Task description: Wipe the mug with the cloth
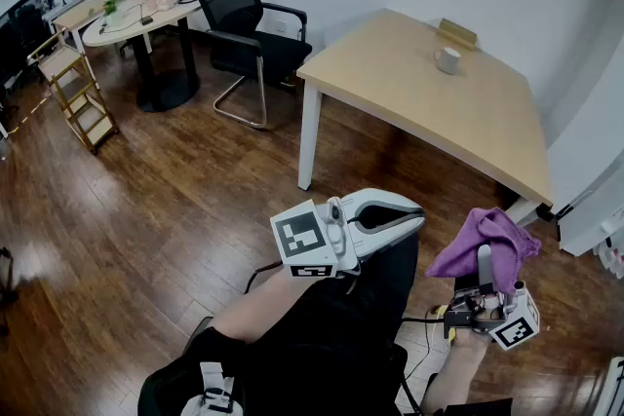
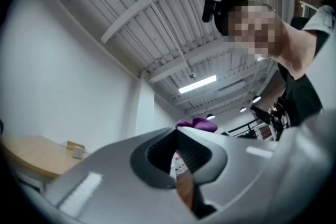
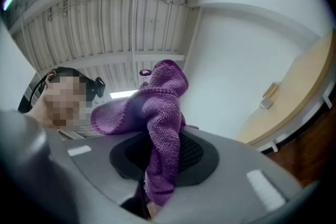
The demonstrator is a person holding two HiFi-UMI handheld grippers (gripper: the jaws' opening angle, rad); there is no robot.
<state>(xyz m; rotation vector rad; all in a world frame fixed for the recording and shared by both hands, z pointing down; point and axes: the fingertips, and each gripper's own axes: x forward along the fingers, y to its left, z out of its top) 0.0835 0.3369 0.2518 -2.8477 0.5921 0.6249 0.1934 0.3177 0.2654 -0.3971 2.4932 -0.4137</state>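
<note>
Low in the centre of the head view, the left gripper (image 1: 414,217) hangs over the person's lap, its jaws pressed together on nothing. At lower right, the right gripper (image 1: 485,273) is clamped on the purple cloth (image 1: 487,244), which bunches above its jaws. Open wood floor (image 1: 175,209) runs from there to the table (image 1: 409,112). The mug (image 1: 448,59) stands near the table's far edge, upper right, well apart from both grippers. Only the gripper views show the ceiling beams (image 3: 105,13).
</note>
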